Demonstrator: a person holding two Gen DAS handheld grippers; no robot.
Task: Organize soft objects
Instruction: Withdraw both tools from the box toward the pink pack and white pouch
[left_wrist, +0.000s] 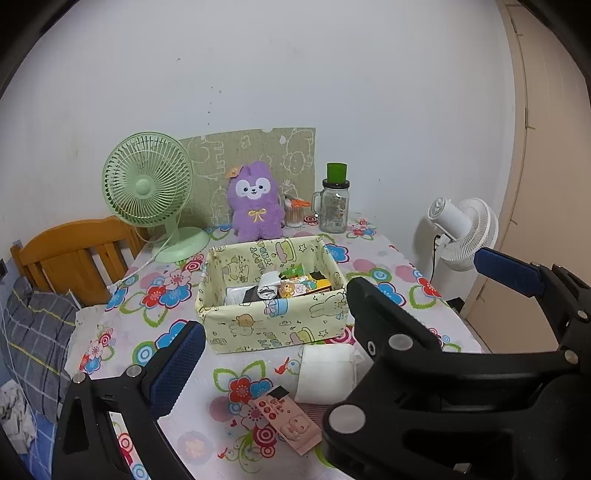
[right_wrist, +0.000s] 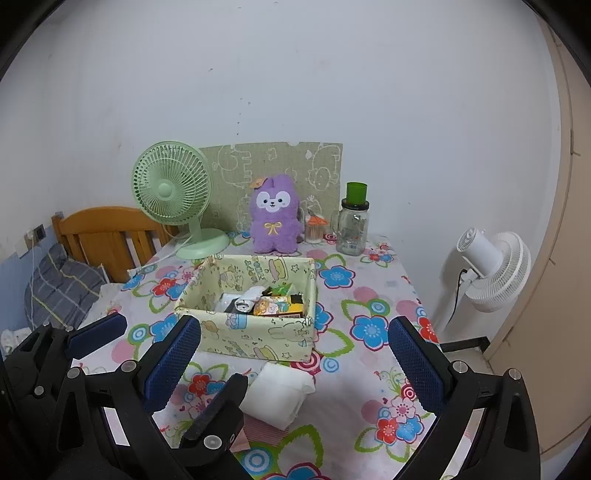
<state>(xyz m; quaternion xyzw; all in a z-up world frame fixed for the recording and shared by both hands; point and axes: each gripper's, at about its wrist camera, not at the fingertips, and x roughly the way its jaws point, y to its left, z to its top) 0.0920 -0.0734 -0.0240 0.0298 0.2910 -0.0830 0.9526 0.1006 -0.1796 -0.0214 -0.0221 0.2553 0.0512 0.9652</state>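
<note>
- On the counter (right_wrist: 373, 373), just before the fabric box (right_wrist: 255, 332), lies the white soft roll (right_wrist: 280, 391), beside a pink packet (left_wrist: 291, 421).
- Both claws, left claw (left_wrist: 332, 317) and right claw (right_wrist: 295, 365), gape empty.
- The right should probably straddle the roll's middle, squeeze gently, then lift it clear of the box's wall.

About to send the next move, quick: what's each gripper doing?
Left gripper: open, holding nothing.
Right gripper: open, holding nothing, above the white roll.

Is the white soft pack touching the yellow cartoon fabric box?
Apart. In the left wrist view a strip of flowered tablecloth shows between the white soft pack and the front wall of the yellow fabric box.
</note>
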